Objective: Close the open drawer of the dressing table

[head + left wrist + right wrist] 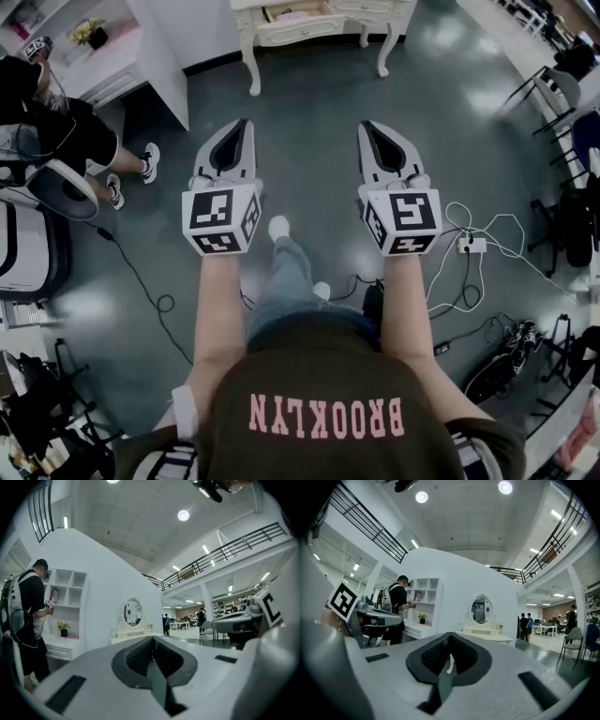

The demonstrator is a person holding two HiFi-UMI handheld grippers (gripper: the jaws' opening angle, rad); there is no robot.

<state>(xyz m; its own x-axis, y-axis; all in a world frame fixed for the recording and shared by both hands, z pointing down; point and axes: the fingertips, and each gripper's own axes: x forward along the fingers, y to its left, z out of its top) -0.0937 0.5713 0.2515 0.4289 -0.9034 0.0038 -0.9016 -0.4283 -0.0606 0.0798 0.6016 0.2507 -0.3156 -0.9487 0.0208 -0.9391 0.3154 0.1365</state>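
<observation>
The white dressing table (pixel 319 23) stands on curved legs at the far end of the floor. Its left drawer (pixel 298 13) is pulled open. From the left gripper view the dressing table (pixel 132 632) with its oval mirror (pixel 133 611) is far ahead, and the right gripper view shows the dressing table (pixel 485 634) just as far off. My left gripper (pixel 246 124) and right gripper (pixel 364 125) are held side by side at waist height, level, well short of the table. Both are shut with nothing between the jaws.
A person in black (pixel 56 131) stands at the left by a white shelf unit (pixel 122 56). Cables and a power strip (pixel 472 245) lie on the floor at the right. Dark chairs (pixel 562 94) line the right side. Grey floor lies between me and the table.
</observation>
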